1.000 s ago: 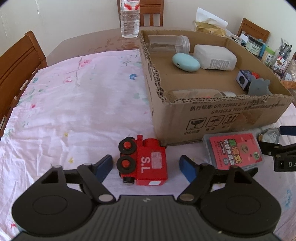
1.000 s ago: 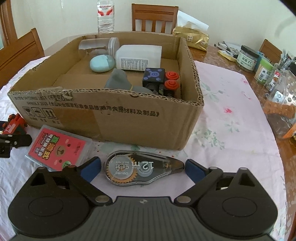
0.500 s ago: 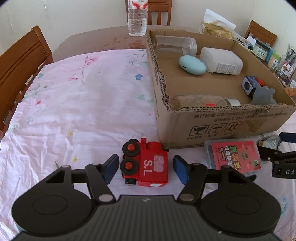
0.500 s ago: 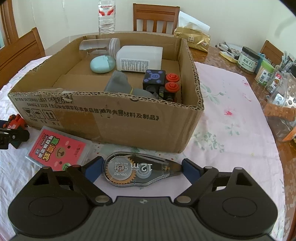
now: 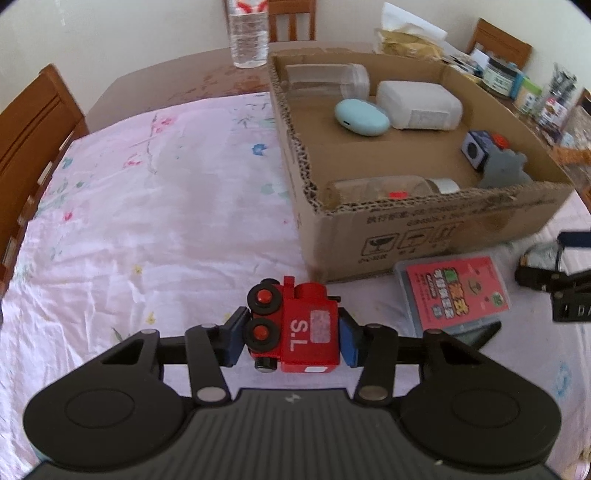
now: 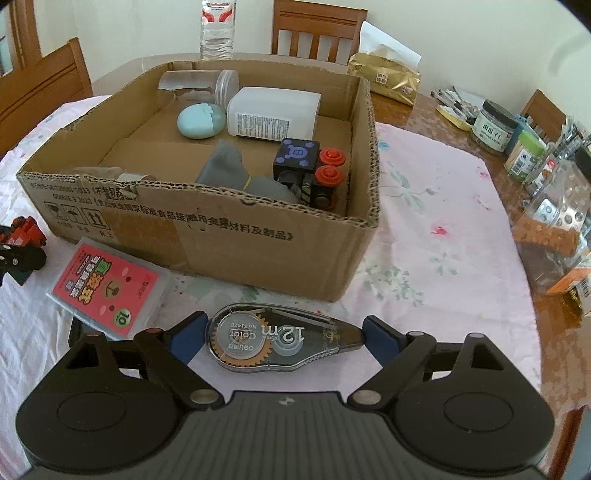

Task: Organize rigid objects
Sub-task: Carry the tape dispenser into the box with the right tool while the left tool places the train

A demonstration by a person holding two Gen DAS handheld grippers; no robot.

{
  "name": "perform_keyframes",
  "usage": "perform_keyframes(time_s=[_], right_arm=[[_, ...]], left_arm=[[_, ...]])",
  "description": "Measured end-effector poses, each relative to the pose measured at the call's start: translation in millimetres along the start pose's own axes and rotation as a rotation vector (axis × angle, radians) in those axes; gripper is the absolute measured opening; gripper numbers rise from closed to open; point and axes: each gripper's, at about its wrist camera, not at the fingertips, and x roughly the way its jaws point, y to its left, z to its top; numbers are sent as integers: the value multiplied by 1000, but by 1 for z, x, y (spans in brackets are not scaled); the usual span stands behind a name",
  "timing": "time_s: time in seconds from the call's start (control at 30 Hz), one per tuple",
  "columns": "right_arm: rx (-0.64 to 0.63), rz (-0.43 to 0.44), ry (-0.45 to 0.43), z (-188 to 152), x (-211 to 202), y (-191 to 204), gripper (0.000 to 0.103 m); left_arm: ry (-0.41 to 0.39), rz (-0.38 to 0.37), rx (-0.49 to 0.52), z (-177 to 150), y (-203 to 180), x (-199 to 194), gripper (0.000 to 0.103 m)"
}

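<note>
A red toy train (image 5: 303,332) marked "S.L" lies on its side on the pink floral cloth, and my left gripper (image 5: 291,341) is shut on it, a blue pad against each side. In the right wrist view a clear correction tape (image 6: 258,339) lies crosswise between the pads of my right gripper (image 6: 282,336), which touch both of its ends. The open cardboard box (image 5: 424,236) stands just beyond both grippers. A pink card case (image 5: 454,295) lies on the cloth between them.
The box (image 6: 221,236) holds a clear jar, a mint oval case (image 6: 201,120), a white bottle (image 6: 273,112), a dark toy engine (image 6: 306,170) and a grey piece. A water bottle (image 5: 247,33) stands behind it, jars (image 6: 495,125) at right, wooden chairs around.
The left jaws closed in from wide apart onto the red train. The right jaws narrowed slightly until the pads met the ends of the correction tape.
</note>
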Motion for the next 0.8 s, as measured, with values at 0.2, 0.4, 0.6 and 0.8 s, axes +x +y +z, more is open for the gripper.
perform_keyframes(time_s=[0.2, 0.4, 0.6, 0.8], right_arm=[[-40, 22, 7, 5, -19, -10, 93], [-43, 113, -13, 25, -58, -24, 93], [-63, 159, -124, 62, -83, -22, 93], [-118, 199, -170, 100, -60, -3, 93]], left_arm=[[14, -45, 71, 7, -3, -21, 48], [-34, -95, 145, 21, -10, -58, 48], [-105, -119, 142, 47, -10, -72, 48], [-166, -93, 147, 70, -4, -68, 48]])
